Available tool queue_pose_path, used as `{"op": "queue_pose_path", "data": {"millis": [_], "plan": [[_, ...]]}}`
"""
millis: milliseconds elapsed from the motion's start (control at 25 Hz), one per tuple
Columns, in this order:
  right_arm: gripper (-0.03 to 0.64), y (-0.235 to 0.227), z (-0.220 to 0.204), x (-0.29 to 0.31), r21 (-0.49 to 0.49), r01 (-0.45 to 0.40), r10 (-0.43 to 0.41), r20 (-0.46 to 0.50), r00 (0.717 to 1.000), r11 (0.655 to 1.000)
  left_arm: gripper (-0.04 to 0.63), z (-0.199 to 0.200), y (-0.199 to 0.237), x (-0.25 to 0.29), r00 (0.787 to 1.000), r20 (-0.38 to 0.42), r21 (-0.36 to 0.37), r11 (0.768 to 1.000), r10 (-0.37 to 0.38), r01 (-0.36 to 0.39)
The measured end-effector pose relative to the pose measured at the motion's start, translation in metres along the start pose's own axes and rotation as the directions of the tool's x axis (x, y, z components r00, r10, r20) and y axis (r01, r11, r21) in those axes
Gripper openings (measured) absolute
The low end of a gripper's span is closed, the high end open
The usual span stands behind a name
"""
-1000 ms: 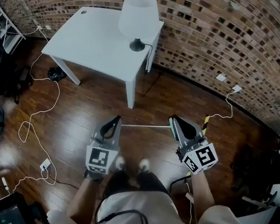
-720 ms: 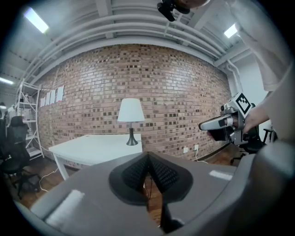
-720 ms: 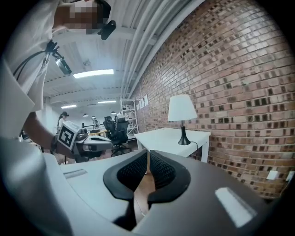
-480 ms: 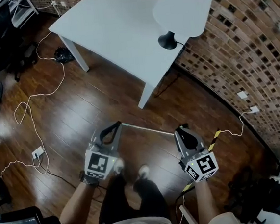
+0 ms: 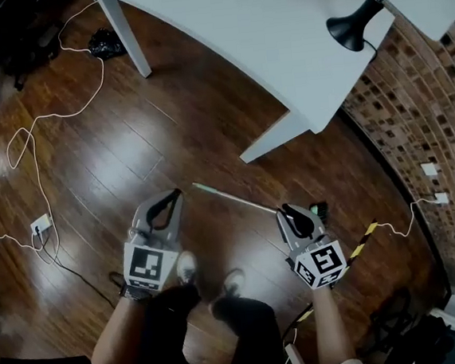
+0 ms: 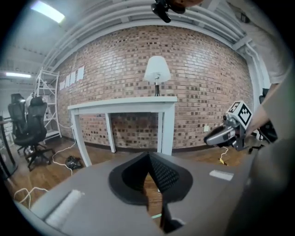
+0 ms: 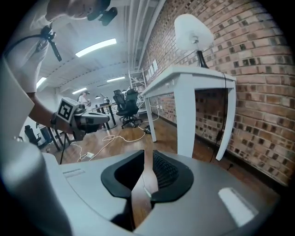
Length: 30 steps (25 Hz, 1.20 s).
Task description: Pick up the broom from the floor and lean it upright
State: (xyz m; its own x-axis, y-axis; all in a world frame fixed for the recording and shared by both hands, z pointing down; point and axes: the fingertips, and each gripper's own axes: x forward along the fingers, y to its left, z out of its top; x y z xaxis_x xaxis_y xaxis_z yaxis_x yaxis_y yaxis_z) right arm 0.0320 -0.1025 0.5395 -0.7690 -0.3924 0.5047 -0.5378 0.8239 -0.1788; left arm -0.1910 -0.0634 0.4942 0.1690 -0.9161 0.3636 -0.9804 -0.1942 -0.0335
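Left fingers (image 6: pixel 164 175) together, right fingers (image 7: pixel 167 173) just opening to a narrow gap, both empty: left gripper (image 5: pixel 174 197) and right gripper (image 5: pixel 289 211) hang near opposite ends of the broom (image 5: pixel 233 199), flat on the floor (image 5: pixel 130 162), presumably for a two-handed lift.

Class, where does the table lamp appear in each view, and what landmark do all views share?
Head view: lamp, top right, on the white table.
Left gripper view: lamp, above centre.
Right gripper view: lamp, top, right of centre.
Shared landmark: brick wall.
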Motion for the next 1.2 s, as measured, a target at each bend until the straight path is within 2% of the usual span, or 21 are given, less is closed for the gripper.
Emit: {"op": "queue_pose_path", "data": {"millis": [200,360,560,720,880,960,1080,1200], "plan": [[0.081,-0.006,-0.079,0.064,-0.045,-0.058,0.055,-0.075,0.996,0.997,0.0,-0.088,-0.002,0.029,0.999,-0.017,-0.076,0.996,0.038,-0.039],[0.086,-0.021,-0.15,0.112,-0.039,-0.088,0.083,-0.131,0.988,0.995,0.0,-0.172,-0.011,0.046,0.996,-0.051,-0.148,0.986,0.074,-0.081],[0.086,-0.038,-0.239,0.18,-0.112,-0.16,0.128,-0.25,0.96,0.981,0.0,-0.28,-0.018,0.066,0.99,-0.091,-0.204,0.971,0.111,-0.128],[0.087,-0.042,-0.307,0.234,-0.161,-0.221,0.158,-0.334,0.929,0.962,0.0,-0.355,-0.027,0.097,0.987,-0.118,-0.238,0.962,0.111,-0.136],[0.092,-0.04,-0.361,0.274,-0.218,-0.263,0.163,-0.388,0.907,0.94,0.0,-0.398,-0.043,0.126,0.989,-0.124,-0.209,0.972,0.081,-0.106],[0.095,-0.036,-0.384,0.286,-0.271,-0.3,0.166,-0.424,0.89,0.915,0.0,-0.411,-0.045,0.136,0.988,-0.126,-0.207,0.972,0.086,-0.111],[0.097,-0.034,-0.419,0.297,-0.326,-0.369,0.17,-0.504,0.847,0.87,0.0,-0.423,-0.045,0.146,0.985,-0.139,-0.223,0.965,0.106,-0.135],[0.101,-0.037,-0.445,0.303,-0.372,-0.431,0.145,-0.595,0.791,0.822,0.001,-0.428,-0.051,0.147,0.984,-0.145,-0.217,0.968,0.1,-0.13]]}}
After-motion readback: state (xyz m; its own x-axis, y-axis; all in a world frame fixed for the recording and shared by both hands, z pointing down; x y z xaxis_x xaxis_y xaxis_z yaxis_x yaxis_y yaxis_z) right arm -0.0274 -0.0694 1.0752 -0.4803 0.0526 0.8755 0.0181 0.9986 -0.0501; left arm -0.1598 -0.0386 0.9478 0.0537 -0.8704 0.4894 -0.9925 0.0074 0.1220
